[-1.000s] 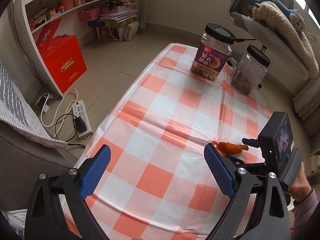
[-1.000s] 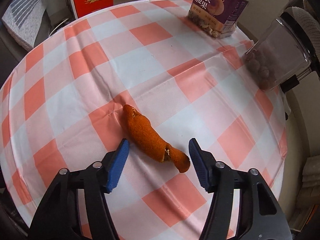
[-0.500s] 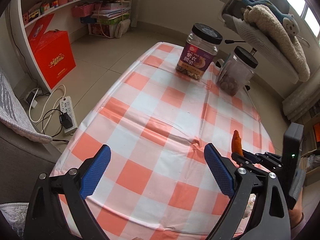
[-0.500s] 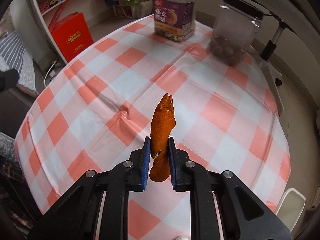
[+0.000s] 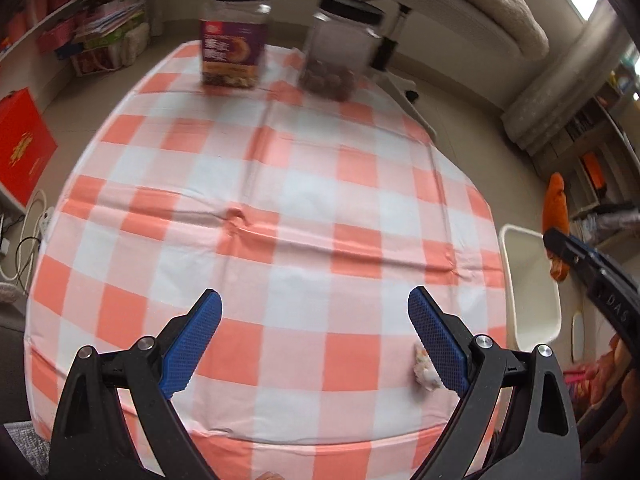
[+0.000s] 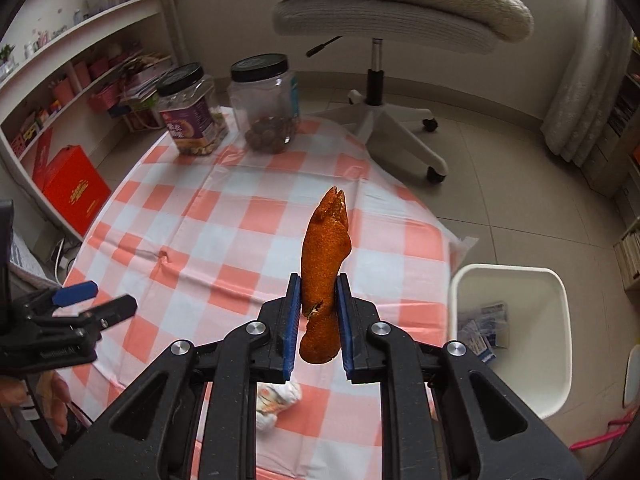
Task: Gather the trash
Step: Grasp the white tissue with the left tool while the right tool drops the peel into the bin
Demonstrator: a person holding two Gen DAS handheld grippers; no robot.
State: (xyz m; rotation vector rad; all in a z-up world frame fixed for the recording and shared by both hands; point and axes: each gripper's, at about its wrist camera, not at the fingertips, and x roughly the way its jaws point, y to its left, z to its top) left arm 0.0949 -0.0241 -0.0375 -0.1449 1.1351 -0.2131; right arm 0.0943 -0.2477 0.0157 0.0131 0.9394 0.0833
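Note:
My right gripper (image 6: 317, 308) is shut on a long piece of orange peel (image 6: 324, 256), held upright above the checked tablecloth (image 6: 224, 240). In the left wrist view the same peel (image 5: 555, 210) shows at the right edge, above a white bin (image 5: 532, 320) beside the table. That white bin (image 6: 510, 280) holds some paper packets. My left gripper (image 5: 314, 332) is open over the near part of the cloth, with nothing between its fingers. A crumpled white wrapper (image 5: 424, 368) lies beside its right finger; the wrapper (image 6: 276, 400) also shows under my right gripper.
Two black-lidded jars (image 5: 236, 36) (image 5: 338, 48) stand at the table's far end. An office chair (image 6: 384, 60) with a blanket stands behind the table. Shelves (image 6: 80, 52) and a red box (image 6: 74, 192) are at the left, with a power strip and cables on the floor.
My right gripper closed on the orange peel, lifted it off the cloth and carried it right towards the bin. The left gripper swung right across the table, still open.

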